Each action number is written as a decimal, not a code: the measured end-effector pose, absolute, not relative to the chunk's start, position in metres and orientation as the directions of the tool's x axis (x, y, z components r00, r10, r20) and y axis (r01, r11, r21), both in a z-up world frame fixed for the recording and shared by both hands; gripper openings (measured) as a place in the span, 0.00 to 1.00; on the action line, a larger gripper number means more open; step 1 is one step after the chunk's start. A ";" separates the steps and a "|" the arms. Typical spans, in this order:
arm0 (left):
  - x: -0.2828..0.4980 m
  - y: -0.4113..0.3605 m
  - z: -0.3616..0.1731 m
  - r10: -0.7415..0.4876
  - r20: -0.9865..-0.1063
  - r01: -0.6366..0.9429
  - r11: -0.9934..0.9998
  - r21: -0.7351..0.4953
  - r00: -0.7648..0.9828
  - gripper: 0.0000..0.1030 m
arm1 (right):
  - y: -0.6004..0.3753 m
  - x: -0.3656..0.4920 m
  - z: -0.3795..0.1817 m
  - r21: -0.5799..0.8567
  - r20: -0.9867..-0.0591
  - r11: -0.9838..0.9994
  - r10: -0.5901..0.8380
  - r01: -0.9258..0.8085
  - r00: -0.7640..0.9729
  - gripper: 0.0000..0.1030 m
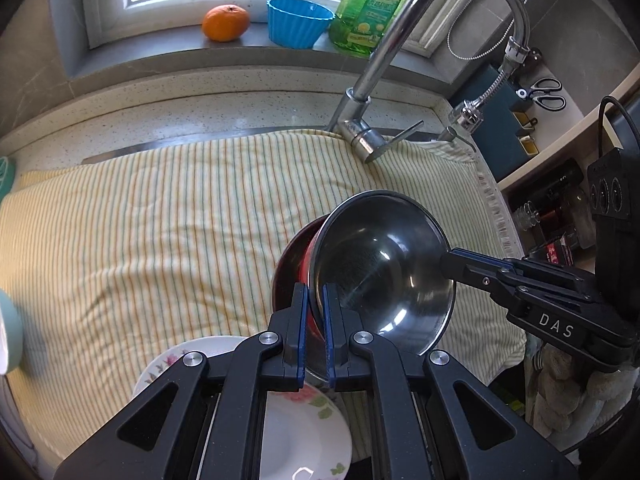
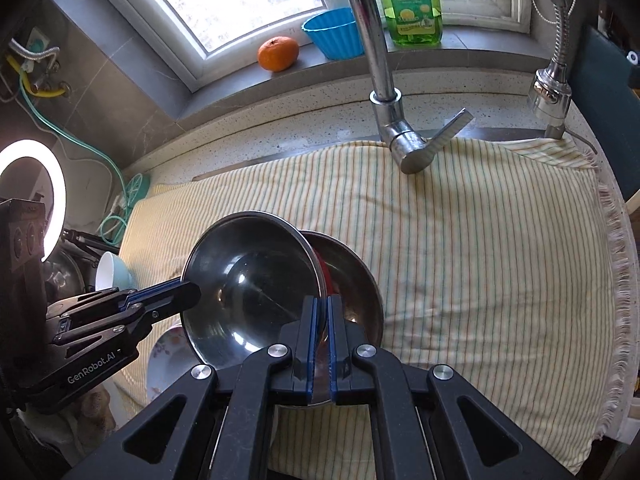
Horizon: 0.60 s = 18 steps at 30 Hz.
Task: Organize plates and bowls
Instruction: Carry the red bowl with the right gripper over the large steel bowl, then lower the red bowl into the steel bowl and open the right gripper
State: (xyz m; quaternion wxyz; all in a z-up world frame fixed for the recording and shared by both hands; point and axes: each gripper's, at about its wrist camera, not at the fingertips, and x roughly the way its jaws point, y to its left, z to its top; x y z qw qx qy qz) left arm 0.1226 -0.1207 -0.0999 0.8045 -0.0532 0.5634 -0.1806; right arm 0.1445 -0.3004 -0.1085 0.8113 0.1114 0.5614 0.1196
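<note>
Left tool [image 1: 316,332] and right tool [image 2: 322,340] clamped on opposite rims of steel bowl [image 1: 384,268], tilted above red bowl [image 1: 296,264], 5 o'clock of striped cloth [image 1: 160,220]. Risk: uneven lowering, rim slip, clash with floral plate [image 1: 304,432].

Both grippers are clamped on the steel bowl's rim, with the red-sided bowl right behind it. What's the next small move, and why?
Probably lower the tilted steel bowl into the red-sided bowl behind it. The left gripper and right gripper each pinch its rim on opposite sides, it hangs above the striped cloth, and nesting it would stack the two.
</note>
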 end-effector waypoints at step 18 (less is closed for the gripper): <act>0.121 -0.141 -0.135 -0.251 -0.934 0.225 0.955 -0.195 0.254 0.06 | -0.295 0.146 -0.145 0.236 -0.921 0.965 0.261 -0.118 0.289 0.05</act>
